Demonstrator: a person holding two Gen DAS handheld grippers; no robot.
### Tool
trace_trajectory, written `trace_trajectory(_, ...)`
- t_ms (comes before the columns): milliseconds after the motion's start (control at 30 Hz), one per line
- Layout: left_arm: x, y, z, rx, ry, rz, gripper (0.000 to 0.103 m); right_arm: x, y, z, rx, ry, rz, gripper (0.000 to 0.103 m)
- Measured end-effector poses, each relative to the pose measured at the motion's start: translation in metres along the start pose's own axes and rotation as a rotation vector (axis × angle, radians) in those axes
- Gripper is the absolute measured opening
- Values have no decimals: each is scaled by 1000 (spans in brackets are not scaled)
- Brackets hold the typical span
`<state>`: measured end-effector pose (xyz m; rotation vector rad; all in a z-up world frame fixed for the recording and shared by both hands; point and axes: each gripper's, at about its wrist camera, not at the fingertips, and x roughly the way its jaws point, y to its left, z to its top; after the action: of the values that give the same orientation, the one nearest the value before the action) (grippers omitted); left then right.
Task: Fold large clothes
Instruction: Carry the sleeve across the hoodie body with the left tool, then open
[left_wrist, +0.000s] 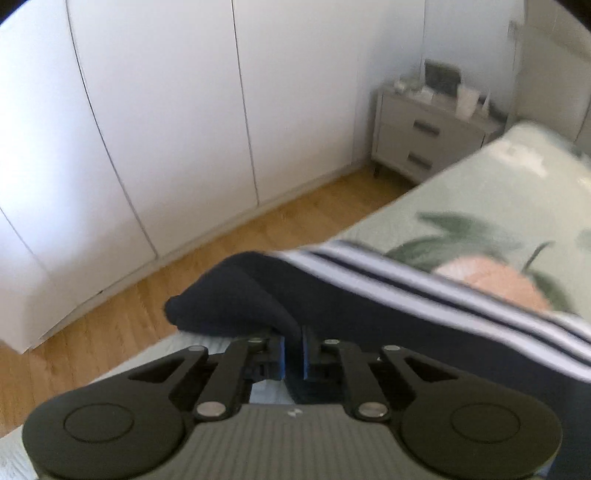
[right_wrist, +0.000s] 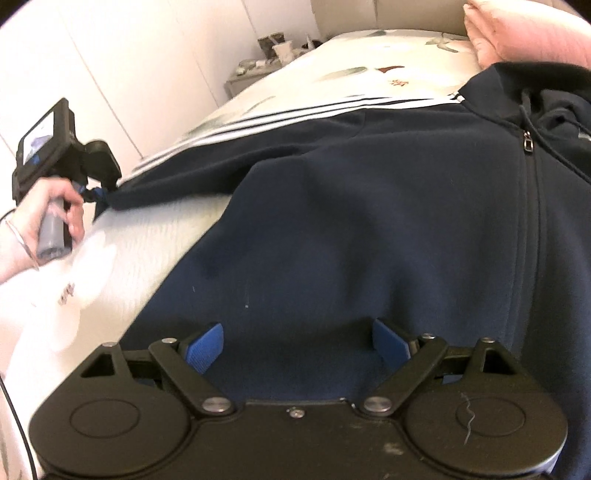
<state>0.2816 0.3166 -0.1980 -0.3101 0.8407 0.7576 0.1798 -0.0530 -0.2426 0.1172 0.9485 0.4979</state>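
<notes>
A navy zip-up hooded jacket (right_wrist: 369, 206) with white stripes down its sleeve lies spread on the bed. In the left wrist view my left gripper (left_wrist: 294, 350) is shut on the dark cuff end of the striped sleeve (left_wrist: 236, 291), which bunches up just beyond the blue pads. The right wrist view shows the same left gripper (right_wrist: 96, 195) at the far left, gripped by a hand, pinching the sleeve end. My right gripper (right_wrist: 297, 339) stands wide open over the jacket's lower body, its blue pads (right_wrist: 207, 347) apart above the cloth.
The bed carries a pale floral cover (left_wrist: 480, 206) and a pink pillow (right_wrist: 524, 33) near the hood. White wardrobe doors (left_wrist: 166, 110) line the wall beyond a strip of wooden floor (left_wrist: 221, 254). A grey nightstand (left_wrist: 424, 136) stands at the bed's head.
</notes>
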Motion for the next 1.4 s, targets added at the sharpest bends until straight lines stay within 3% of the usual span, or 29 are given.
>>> trace_trajectory(67, -16, -4, 6, -35, -39, -43, 8, 3, -1, -2, -10, -12, 3, 103)
trace_trajectory(200, -67, -33, 21, -3, -139, -140, 7, 4, 3, 2, -16, 16, -4, 103)
trace_trajectory(367, -150, -80, 30, 64, -265, -326, 6, 3, -12, 9, 109, 22, 18, 102)
trace_trajectory(467, -200, -114, 20, 116, -320, -447, 6, -10, -26, 14, 205, 40, 18, 101)
trace_trajectory(600, -255, -167, -12, 179, -348, -619, 6, -39, -58, 22, 309, 86, -163, 101)
trace_trajectory(667, -273, -196, -40, 212, -347, -674, 6, -65, -80, 18, 363, 67, -218, 101)
trace_trajectory(767, -273, -240, -84, 241, -290, -747, 6, -103, -112, 3, 461, 33, -247, 101)
trace_trajectory(900, -263, -287, -139, 235, -148, -809, 7, -147, -145, -21, 551, 3, -296, 101)
trace_trajectory(1033, -248, -322, -195, 344, -28, -814, 10, -173, -173, -44, 617, 24, -369, 101)
trace_trajectory(1067, -242, -328, -205, 365, 18, -817, 15, -177, -179, -48, 634, 35, -389, 101)
trace_trajectory(1133, -224, -338, -212, 412, 129, -823, 38, -179, -187, -50, 660, 60, -413, 101)
trace_trajectory(1167, -217, -341, -218, 445, 198, -821, 56, -180, -190, -50, 669, 65, -419, 101)
trace_trajectory(1200, -214, -342, -218, 476, 251, -812, 62, -180, -192, -49, 678, 73, -426, 101)
trace_trajectory(1333, -215, -322, -204, 569, 318, -743, 65, -181, -187, -28, 620, 92, -432, 101)
trace_trajectory(1400, -224, -307, -186, 611, 299, -729, 76, -176, -179, -8, 555, 97, -456, 101)
